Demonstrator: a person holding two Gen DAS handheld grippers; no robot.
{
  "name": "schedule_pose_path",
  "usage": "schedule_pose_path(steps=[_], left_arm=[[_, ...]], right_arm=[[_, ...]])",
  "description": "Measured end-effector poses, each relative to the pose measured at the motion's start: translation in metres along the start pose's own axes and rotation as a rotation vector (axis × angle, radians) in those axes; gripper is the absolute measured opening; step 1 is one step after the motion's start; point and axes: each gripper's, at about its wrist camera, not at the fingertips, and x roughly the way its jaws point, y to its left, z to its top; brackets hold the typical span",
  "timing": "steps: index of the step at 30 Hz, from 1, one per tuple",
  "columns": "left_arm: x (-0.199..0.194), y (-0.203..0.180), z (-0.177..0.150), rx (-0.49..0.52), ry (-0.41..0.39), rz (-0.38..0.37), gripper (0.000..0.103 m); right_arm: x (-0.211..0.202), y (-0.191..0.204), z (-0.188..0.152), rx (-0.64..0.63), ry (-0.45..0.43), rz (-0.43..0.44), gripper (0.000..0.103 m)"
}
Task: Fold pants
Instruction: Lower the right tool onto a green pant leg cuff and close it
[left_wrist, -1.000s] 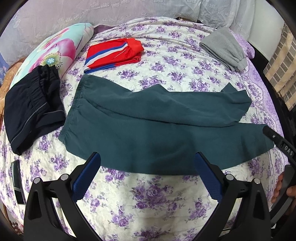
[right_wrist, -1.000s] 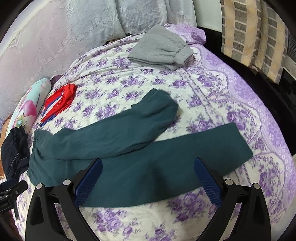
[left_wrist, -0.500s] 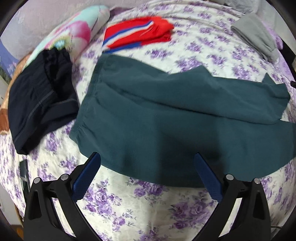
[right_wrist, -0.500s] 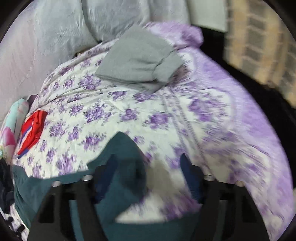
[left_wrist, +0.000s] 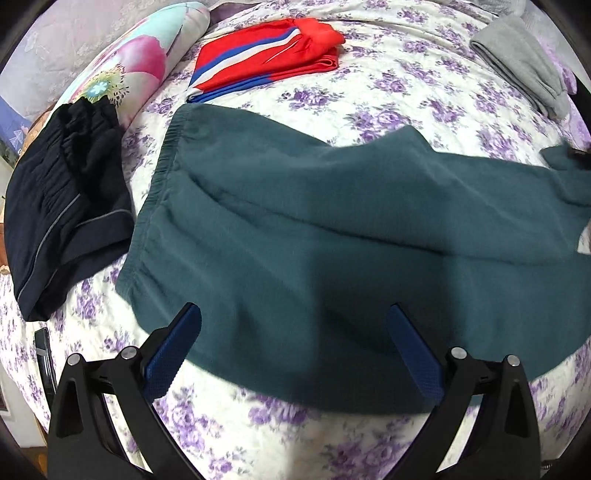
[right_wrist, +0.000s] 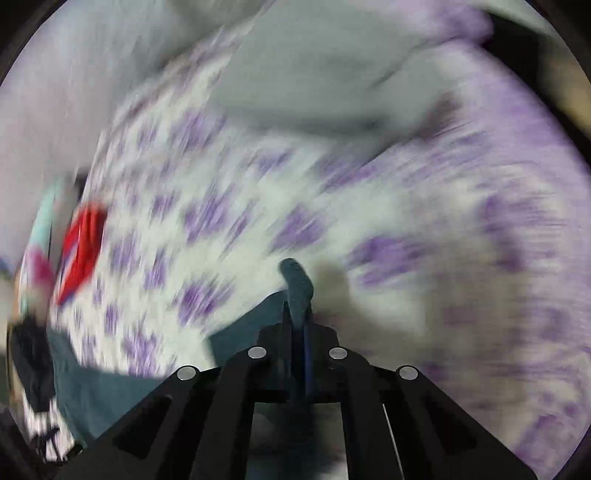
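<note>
- Left wrist view: the green pants (left_wrist: 314, 229) lie spread across the bed (left_wrist: 424, 92), waistband toward the bed's left side, legs running away to the right, so the long axis goes left to right across the view.
- The left gripper (left_wrist: 293, 347) hangs over the near edge of the pants with its jaws spread wide and nothing between them; the blue pads (left_wrist: 171, 354) sit just above the cloth near the waistband end.
- At the far right of this view the tip of the upper leg rises off the bedspread, with a small dark piece at it, probably the other tool.
- Right wrist view: heavily blurred, but the right gripper (right_wrist: 297, 295) has its jaws pressed together on a tongue of green cloth, the leg end, which stands up from between them.
- My reading: the right hand is the one at the leg ends and the left is nearer the waistband, so the fold would carry the pinched leg over or along the other one toward the left.
- Off to the sides and apart from the pants lie black pants (left_wrist: 62, 206) at the left edge, a red garment (left_wrist: 266, 66) beyond the waistband and a gray garment (left_wrist: 524, 66) at the far right corner.
</note>
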Motion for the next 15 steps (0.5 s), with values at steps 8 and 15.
schedule_pose_path(steps=[8, 15], left_arm=[[0.012, 0.004, 0.017, -0.025, 0.01, 0.011, 0.098], [0.009, 0.008, 0.016, -0.016, 0.003, 0.012, 0.098]], right_arm=[[-0.05, -0.118, -0.035, 0.347, -0.076, -0.281, 0.08], [-0.058, -0.088, -0.037, 0.177, -0.124, -0.217, 0.08]])
